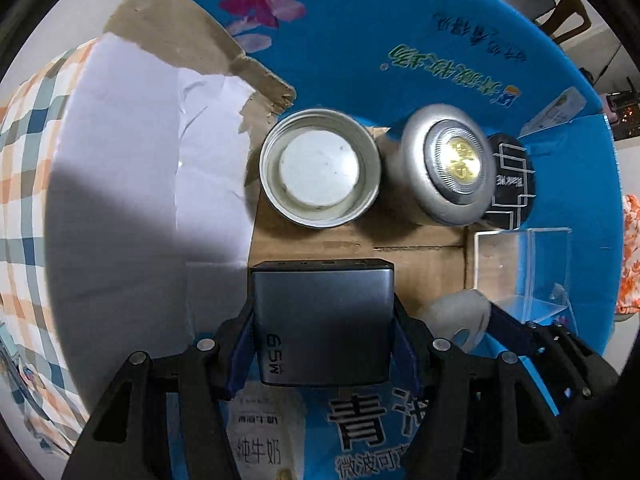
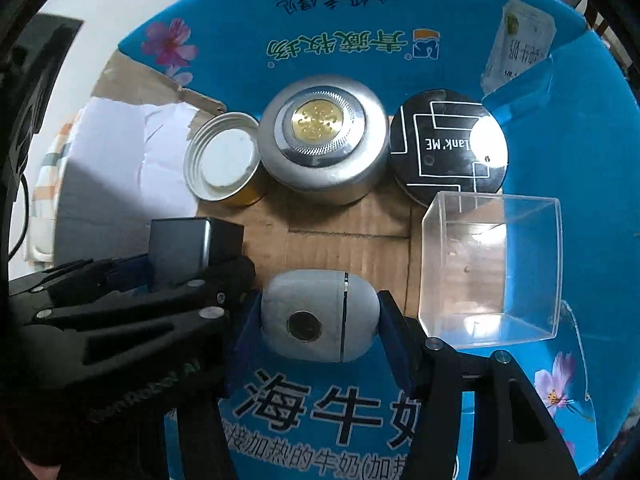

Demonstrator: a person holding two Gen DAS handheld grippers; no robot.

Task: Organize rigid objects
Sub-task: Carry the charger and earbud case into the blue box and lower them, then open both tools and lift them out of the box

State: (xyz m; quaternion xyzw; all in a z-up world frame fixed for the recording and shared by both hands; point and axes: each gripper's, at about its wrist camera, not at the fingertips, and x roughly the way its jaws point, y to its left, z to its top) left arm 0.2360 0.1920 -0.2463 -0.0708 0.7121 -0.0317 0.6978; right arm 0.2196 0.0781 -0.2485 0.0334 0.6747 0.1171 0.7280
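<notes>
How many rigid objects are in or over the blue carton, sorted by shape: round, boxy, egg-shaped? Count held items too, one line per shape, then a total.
Round: 3 (open metal lid, silver puck light, black round tin)
Boxy: 2 (grey charger block in left gripper, clear plastic box)
Egg-shaped: 1 (grey egg-shaped gadget in right gripper)
Total: 6

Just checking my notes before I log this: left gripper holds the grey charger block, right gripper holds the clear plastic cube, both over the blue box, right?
Not quite. The right gripper holds the grey egg-shaped gadget, as the right wrist view shows; the clear plastic cube sits loose beside it. The left gripper does hold the grey charger block.
</notes>
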